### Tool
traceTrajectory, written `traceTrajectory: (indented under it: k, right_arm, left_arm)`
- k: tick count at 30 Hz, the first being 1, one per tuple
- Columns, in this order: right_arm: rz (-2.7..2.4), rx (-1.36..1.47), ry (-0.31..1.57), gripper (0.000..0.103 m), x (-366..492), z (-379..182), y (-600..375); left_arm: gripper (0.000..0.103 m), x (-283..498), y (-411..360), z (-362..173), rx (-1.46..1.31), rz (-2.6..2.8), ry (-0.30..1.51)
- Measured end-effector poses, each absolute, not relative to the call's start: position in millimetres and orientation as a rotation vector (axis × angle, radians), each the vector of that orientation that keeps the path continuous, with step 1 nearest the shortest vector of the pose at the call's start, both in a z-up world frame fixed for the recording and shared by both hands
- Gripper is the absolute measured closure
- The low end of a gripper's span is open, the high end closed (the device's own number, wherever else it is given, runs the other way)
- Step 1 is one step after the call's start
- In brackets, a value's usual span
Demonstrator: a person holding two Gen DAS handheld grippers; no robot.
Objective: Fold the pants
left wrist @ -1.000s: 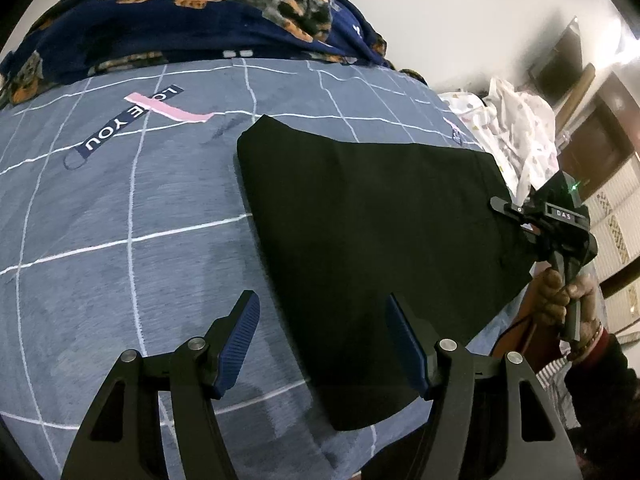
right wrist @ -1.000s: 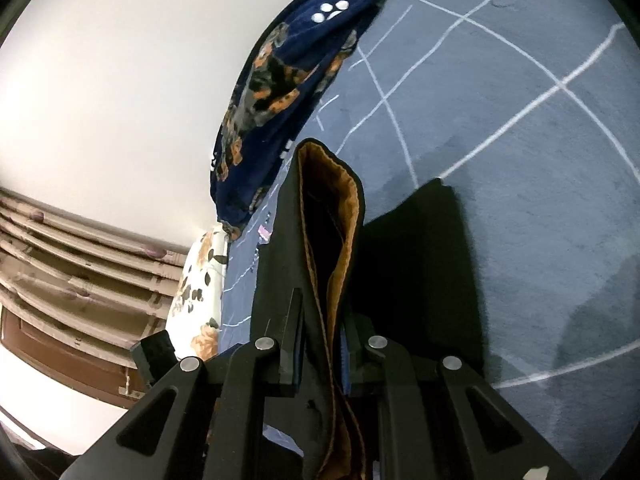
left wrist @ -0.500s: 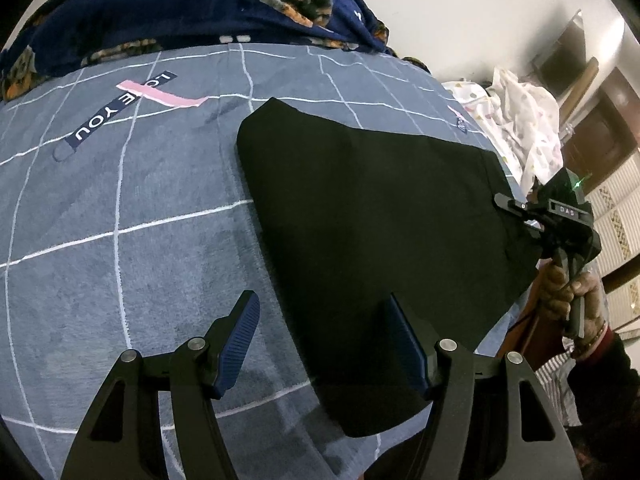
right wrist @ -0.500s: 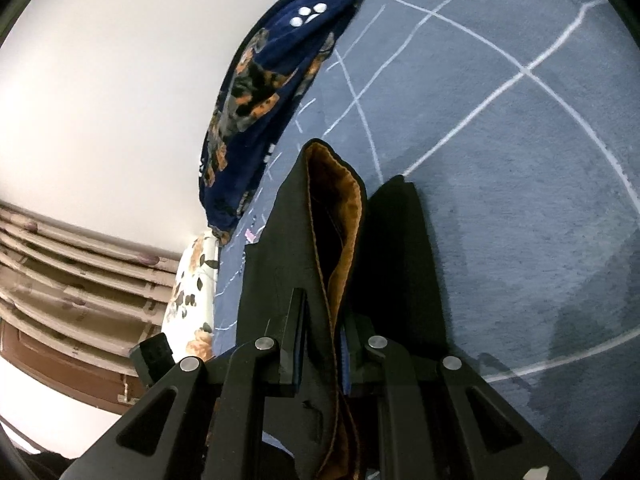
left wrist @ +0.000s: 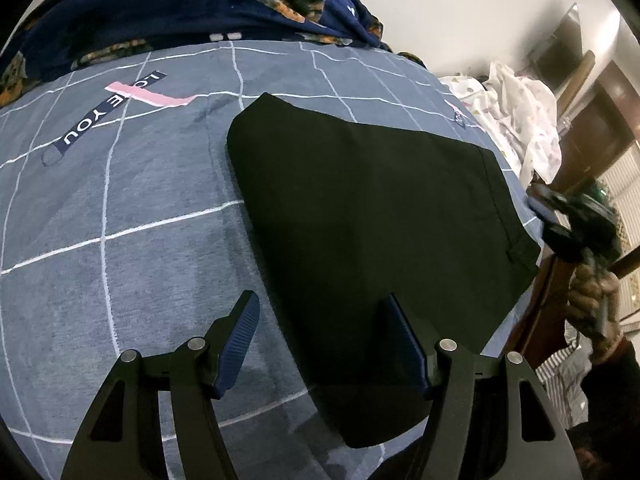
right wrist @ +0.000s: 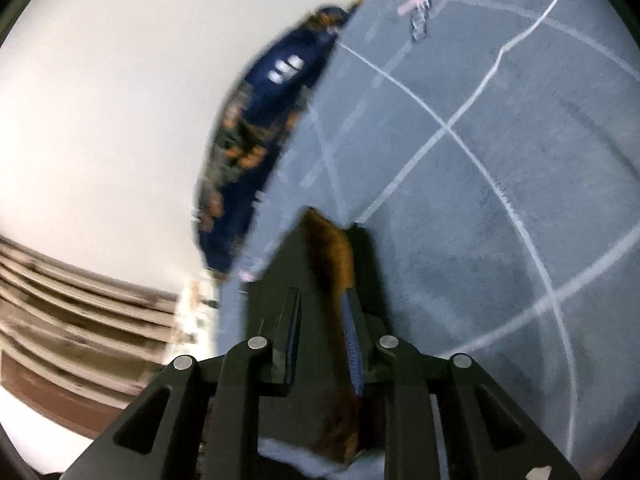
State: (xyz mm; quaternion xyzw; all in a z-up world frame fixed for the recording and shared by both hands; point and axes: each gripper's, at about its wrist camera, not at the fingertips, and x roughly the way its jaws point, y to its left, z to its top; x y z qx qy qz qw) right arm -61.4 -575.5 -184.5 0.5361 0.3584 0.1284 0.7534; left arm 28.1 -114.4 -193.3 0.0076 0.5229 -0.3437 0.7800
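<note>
Black pants [left wrist: 372,216] lie folded flat on the grey checked bedsheet [left wrist: 120,208], spread ahead of our left gripper [left wrist: 324,344]. Its two blue-padded fingers [left wrist: 240,336] stand well apart with nothing clamped; one pad hovers over the bare sheet, the other over the near edge of the cloth. Off to the right side, past the waistband corner, we see our right gripper [left wrist: 540,204] in a hand [left wrist: 592,292], at the edge of the bed. From the right wrist, blurred, the right gripper's jaws are opening, and the brown-lined edge of the pants [right wrist: 328,256] runs between them, close against the right-hand pad; whether it presses we cannot tell. Beyond both tools, a dark blue patterned blanket [left wrist: 180,4] sits bunched against the white wall.
</note>
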Motion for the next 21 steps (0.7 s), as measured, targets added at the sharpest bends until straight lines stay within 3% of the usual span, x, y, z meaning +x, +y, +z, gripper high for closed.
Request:
traceTrajectory:
  k: [8,21]
  right_arm:
    - [0.355,1.451,0.868,0.064,-123,-216,-537]
    - [0.270,1.437,0.881,0.060,-94,-227,-536]
  left_arm:
    - [0.037,25,-116,-190,-0.005,-0.765,1.133]
    - [0.037,25,-110,-190,-0.026,-0.765,1.127]
